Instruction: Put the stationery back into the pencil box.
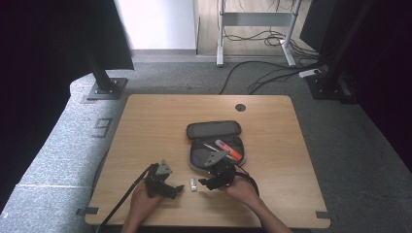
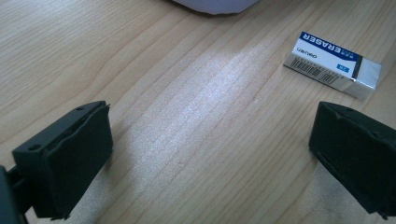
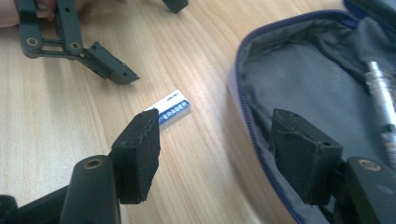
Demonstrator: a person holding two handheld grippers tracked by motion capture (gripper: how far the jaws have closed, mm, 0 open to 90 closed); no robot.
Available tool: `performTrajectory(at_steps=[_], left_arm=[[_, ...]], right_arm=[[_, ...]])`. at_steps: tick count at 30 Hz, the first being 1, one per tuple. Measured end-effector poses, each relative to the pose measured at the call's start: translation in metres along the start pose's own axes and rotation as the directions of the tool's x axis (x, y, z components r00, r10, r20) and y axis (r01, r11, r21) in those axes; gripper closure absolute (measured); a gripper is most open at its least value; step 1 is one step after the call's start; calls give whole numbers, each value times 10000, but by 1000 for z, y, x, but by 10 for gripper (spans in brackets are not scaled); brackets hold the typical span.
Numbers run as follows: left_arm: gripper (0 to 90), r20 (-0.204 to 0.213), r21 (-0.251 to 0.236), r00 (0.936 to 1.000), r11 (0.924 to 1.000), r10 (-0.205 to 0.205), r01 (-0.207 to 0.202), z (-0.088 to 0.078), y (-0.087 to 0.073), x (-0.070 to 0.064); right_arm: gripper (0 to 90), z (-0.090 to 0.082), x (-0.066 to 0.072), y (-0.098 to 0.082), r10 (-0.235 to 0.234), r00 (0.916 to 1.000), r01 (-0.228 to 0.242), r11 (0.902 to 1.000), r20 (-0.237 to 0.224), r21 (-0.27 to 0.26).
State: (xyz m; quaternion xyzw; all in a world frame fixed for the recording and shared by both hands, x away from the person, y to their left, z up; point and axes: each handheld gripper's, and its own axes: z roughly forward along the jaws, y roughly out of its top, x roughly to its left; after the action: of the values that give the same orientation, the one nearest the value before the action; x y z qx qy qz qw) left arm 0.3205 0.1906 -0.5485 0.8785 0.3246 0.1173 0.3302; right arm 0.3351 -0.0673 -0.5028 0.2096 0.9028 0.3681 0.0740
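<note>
A small white eraser (image 1: 193, 184) with a blue label lies on the wooden table (image 1: 145, 131) near its front edge, between my two grippers. My left gripper (image 1: 176, 190) sits just left of it. In the left gripper view its jaws (image 2: 210, 126) stand wide open over bare wood, with the eraser (image 2: 334, 65) beyond the right jaw. My right gripper (image 1: 204, 183) is just right of the eraser, open with nothing between its pads. In the right gripper view (image 3: 215, 126) the eraser (image 3: 173, 111) lies partly behind its left jaw.
An open grey pencil case (image 1: 197, 155) lies behind the right gripper, holding an orange marker (image 1: 228, 149) and a silver pen (image 3: 380, 88). Its rim (image 3: 243, 107) runs close to the right gripper's jaws. The left gripper (image 3: 93, 60) shows farther off in the right gripper view.
</note>
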Motion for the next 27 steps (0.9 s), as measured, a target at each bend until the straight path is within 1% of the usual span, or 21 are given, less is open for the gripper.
performTrajectory(at_steps=[13,21,27], left_arm=[[0,6,0,10000,10000,-6,6,0,0,0],[0,8,-4,10000,10000,-9,9,0,0,0],[0,7,-1,10000,10000,-8,8,0,0,0]], right_arm=[[360,14,12,4,-313,9990,312,9995,-310,-25],[374,24,16,5,-348,9984,350,9994,-456,54],[392,31,18,4,-345,9983,351,9993,-462,111]])
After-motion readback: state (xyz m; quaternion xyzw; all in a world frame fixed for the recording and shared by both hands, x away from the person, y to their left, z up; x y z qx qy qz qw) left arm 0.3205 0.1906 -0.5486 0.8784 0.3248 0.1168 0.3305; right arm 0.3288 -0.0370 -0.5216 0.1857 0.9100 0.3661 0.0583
